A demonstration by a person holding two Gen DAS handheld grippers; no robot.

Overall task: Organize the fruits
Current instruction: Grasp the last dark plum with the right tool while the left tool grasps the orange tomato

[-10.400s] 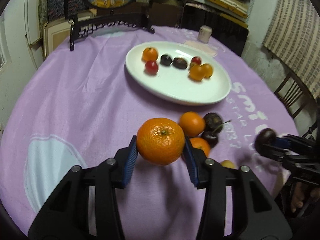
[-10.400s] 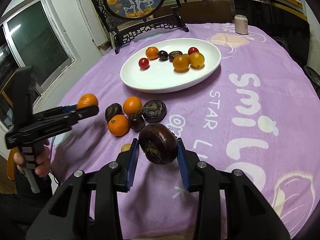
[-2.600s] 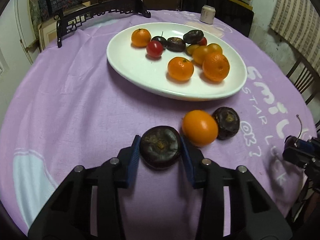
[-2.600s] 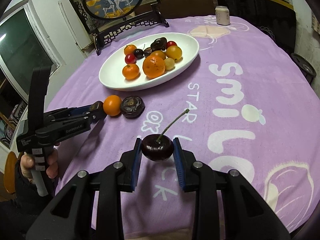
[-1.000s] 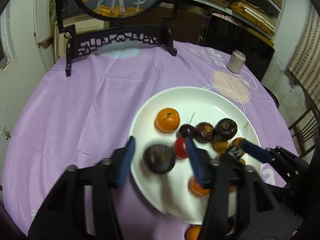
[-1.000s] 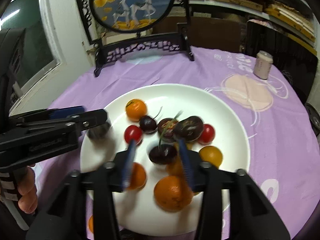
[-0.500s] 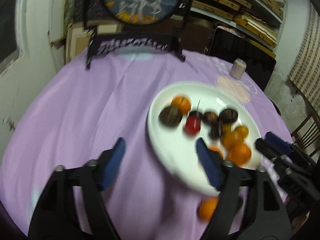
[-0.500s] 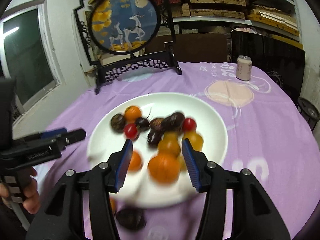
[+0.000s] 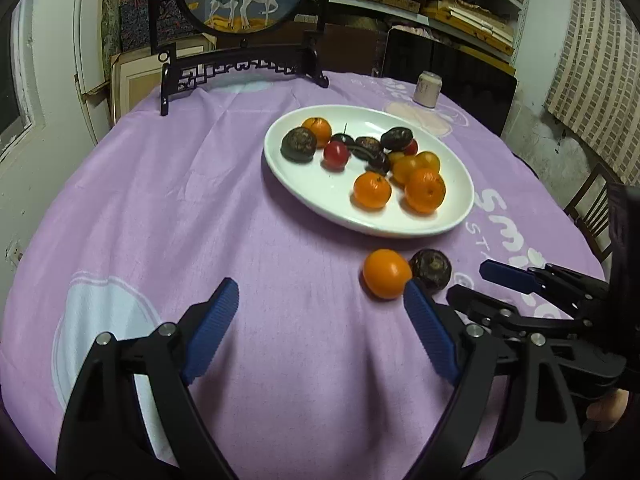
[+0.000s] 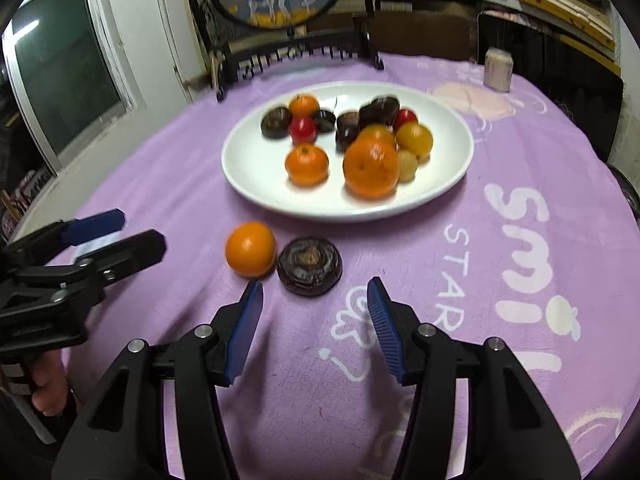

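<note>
While both sets of ribbed blue jaws gape empty, left gripper (image 9: 320, 328) just widened, right gripper (image 10: 314, 322) sits nearer a smooth orange (image 10: 250, 249) touching a wrinkly dark fruit (image 10: 309, 266) on fuzzy purple bench cloth (image 10: 400, 264); glossy oval plate (image 10: 256, 192) beyond.

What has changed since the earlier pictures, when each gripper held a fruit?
The dark round fruit and the cherry now lie on the white plate. The left gripper, its jaws just opened, and the right gripper are empty. The orange and dark fruit stayed on the cloth.
</note>
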